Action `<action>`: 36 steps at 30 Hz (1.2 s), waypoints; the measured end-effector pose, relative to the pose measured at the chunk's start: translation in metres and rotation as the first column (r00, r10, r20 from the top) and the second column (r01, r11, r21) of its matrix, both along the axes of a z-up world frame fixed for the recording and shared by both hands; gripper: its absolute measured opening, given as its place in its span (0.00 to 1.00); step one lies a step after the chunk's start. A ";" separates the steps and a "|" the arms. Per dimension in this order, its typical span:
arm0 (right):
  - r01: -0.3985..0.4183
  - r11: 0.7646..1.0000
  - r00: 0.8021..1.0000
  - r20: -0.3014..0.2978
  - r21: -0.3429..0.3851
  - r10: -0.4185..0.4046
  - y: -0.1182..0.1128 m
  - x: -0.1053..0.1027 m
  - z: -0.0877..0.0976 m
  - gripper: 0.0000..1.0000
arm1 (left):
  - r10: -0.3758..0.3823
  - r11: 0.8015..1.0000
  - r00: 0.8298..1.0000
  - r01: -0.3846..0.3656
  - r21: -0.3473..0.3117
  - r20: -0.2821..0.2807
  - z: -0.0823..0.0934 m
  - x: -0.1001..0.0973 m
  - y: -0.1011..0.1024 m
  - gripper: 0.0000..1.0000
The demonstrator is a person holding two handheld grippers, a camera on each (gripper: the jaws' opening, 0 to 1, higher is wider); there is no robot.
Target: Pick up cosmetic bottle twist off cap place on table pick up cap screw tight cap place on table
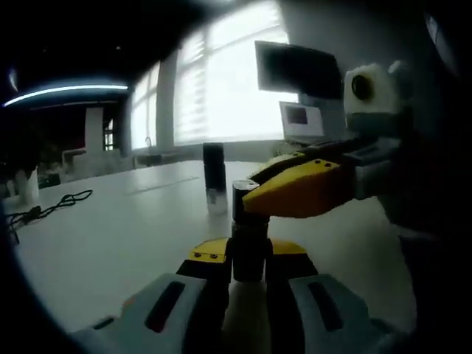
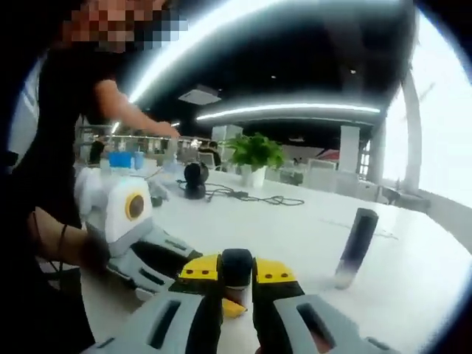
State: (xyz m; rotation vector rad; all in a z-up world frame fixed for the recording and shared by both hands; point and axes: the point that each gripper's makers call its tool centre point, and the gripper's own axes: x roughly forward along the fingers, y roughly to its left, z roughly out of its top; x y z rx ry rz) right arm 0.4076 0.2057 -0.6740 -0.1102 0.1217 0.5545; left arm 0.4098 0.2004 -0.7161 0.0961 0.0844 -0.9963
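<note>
No readable text, labels, brands or numbers in either view. Tall dark bottle (image 1: 214, 175) on the table: pale band near its base, left gripper view centre, too blurred to tell if it carries print. Same bottle right of centre in the right gripper view, no markings resolved. Monitor (image 1: 301, 69) and small screen (image 1: 302, 118) upper right of the left gripper view: nothing legible.
</note>
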 end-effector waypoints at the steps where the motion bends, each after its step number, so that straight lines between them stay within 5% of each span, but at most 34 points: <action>1: 0.046 0.999 0.999 0.011 0.020 -0.046 -0.001 0.001 0.001 0.09 | 0.001 1.000 1.000 -0.001 -0.003 0.001 0.001 0.000 0.000 0.08; 4: 0.125 0.989 0.992 -0.006 0.084 -0.125 -0.003 0.001 0.000 0.09 | 0.007 1.000 1.000 -0.007 -0.004 0.005 0.001 0.000 0.001 0.08; 10: 0.139 0.988 0.990 0.011 0.063 -0.140 -0.004 0.000 -0.002 0.09 | 0.007 1.000 1.000 -0.007 0.009 0.014 0.000 -0.001 0.001 0.08; 13: 0.061 0.998 0.998 0.028 0.031 -0.062 0.003 -0.003 -0.002 0.14 | 0.003 1.000 1.000 -0.003 0.004 0.013 0.000 -0.001 0.000 0.08; 16: -0.049 0.988 0.999 0.022 0.146 0.046 0.012 -0.010 0.007 0.44 | -0.010 0.998 1.000 0.010 -0.054 0.006 0.008 -0.003 0.001 0.08; 20: -0.151 0.975 0.986 0.087 0.161 0.139 -0.005 -0.015 0.023 0.36 | -0.047 0.997 0.999 0.048 -0.062 0.006 0.009 -0.009 -0.002 0.08; 24: -0.328 0.938 0.939 0.143 0.108 0.312 -0.013 -0.026 0.032 0.36 | -0.110 0.993 0.994 0.111 -0.027 0.013 0.004 -0.019 -0.010 0.08; 32: -0.470 0.879 0.881 0.094 0.073 0.464 -0.017 -0.027 0.019 0.37 | -0.166 0.985 0.986 0.166 -0.037 0.006 0.005 -0.024 -0.012 0.08; 36: -0.555 0.827 0.832 0.070 0.090 0.550 -0.011 -0.035 0.014 0.36 | -0.181 0.981 0.983 0.180 -0.071 -0.012 0.008 -0.024 -0.011 0.08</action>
